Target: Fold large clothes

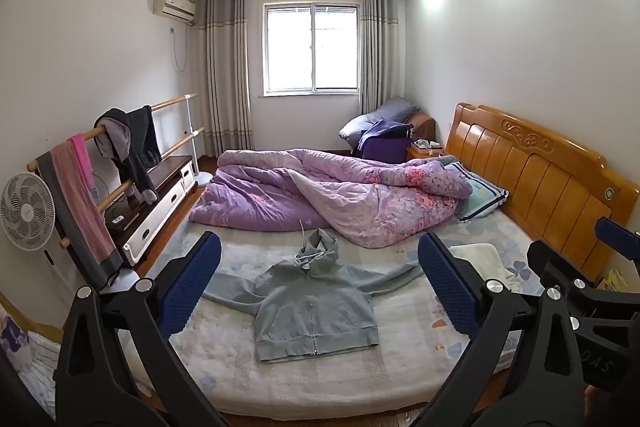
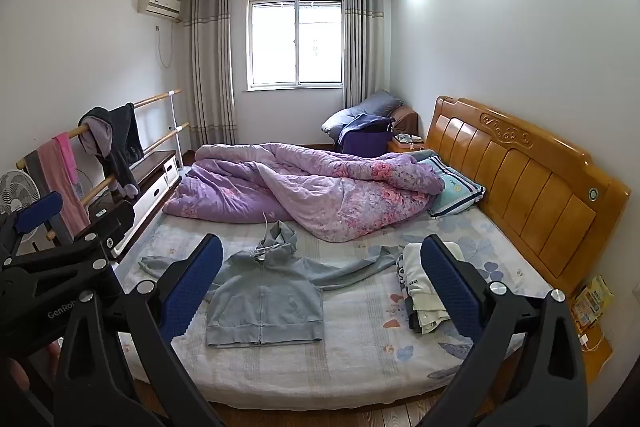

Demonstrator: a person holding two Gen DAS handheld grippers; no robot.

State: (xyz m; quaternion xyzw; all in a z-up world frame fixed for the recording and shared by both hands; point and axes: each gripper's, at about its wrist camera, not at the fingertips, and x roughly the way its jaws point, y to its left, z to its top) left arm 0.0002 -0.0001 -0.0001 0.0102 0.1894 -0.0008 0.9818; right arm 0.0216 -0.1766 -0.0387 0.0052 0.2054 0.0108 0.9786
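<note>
Basically grey hoodie (image 1: 316,307) flat on bed (image 1: 320,387), sleeves L-R, ahead+below both wide-open empty hand-held grippers, left hand-held gripper (image 1: 320,283) nearer vs right hand-held gripper (image 2: 320,283).

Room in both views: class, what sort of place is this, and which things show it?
A home bedroom: a bed with a wooden headboard, a rumpled purple floral quilt on it, and a grey zip hoodie spread flat on the mattress.

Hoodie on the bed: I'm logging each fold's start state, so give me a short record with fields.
hoodie: grey, flat on bed, zip up, sleeves spread, unfolded
folded pile: right of hoodie, near headboard
quilt: bunched behind hoodie
left gripper: open, empty, above bed
right gripper: open, empty, above bed
</note>
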